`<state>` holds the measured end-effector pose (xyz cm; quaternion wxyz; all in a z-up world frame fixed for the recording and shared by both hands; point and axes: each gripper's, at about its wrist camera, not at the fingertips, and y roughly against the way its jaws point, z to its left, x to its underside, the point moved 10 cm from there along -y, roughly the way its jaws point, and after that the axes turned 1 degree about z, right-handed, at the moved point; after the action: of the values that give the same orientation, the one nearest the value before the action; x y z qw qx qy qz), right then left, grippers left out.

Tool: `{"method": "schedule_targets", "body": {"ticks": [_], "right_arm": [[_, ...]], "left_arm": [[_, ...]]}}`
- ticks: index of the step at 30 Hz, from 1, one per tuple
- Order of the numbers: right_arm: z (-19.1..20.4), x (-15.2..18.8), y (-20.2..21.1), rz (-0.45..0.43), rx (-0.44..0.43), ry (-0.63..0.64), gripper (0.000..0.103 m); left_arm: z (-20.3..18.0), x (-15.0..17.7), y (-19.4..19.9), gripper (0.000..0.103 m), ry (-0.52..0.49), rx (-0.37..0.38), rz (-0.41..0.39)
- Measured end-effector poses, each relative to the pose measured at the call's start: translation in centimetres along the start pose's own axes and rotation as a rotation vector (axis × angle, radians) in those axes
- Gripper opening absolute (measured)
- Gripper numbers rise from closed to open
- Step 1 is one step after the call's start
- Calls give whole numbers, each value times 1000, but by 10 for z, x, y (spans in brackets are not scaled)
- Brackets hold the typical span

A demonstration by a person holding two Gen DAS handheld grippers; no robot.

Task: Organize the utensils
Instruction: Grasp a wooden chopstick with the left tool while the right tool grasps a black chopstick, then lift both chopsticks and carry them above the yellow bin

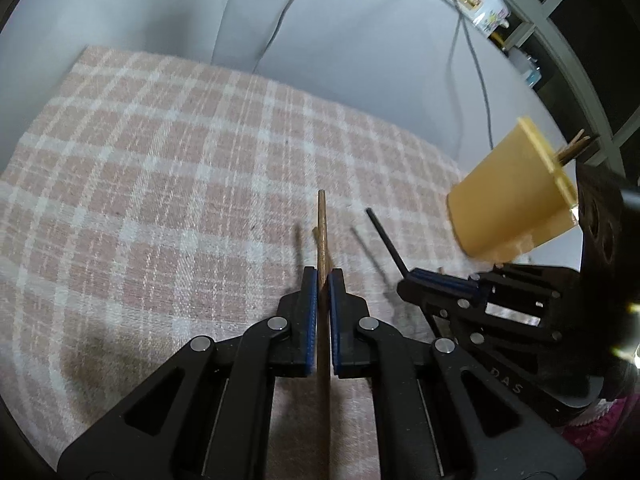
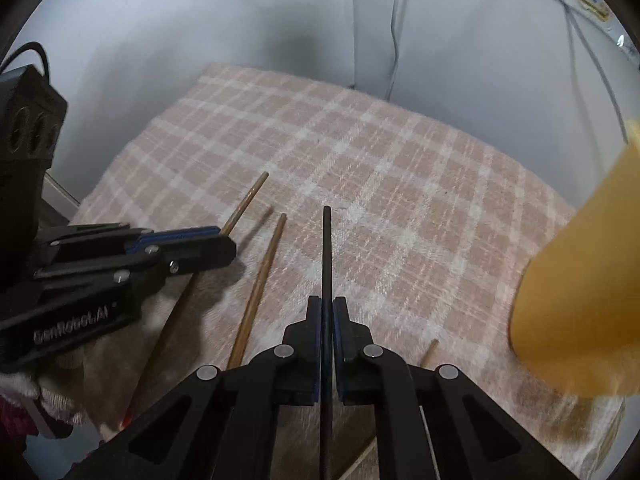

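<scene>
In the left wrist view my left gripper (image 1: 323,278) is shut on a brown wooden chopstick (image 1: 321,224) that sticks out past the pads over the pink checked cloth (image 1: 160,160). To its right, my right gripper (image 1: 405,285) grips a thin black chopstick (image 1: 386,240). A yellow cup (image 1: 508,204) with wooden sticks in it stands at the right edge of the cloth. In the right wrist view my right gripper (image 2: 327,305) is shut on the black chopstick (image 2: 327,252). My left gripper (image 2: 229,242) with its brown chopstick (image 2: 249,200) is at the left, and the yellow cup (image 2: 580,300) is close on the right.
Another brown chopstick (image 2: 260,284) lies loose on the cloth between the two grippers. A short wooden end (image 2: 431,350) shows near the cup. Grey cables (image 1: 476,60) run over the white surface behind the cloth. A dark shelf frame (image 1: 600,40) stands at the far right.
</scene>
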<state>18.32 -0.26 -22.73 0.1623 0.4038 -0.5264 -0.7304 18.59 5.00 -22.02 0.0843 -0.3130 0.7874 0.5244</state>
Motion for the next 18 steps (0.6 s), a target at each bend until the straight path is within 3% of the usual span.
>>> {"method": "schedule_targets", "body": {"ticks": [18], "right_arm": [[-29, 18, 128, -238, -80, -123, 3]], "left_arm": [[-64, -19, 83, 3, -112, 74, -157]]}}
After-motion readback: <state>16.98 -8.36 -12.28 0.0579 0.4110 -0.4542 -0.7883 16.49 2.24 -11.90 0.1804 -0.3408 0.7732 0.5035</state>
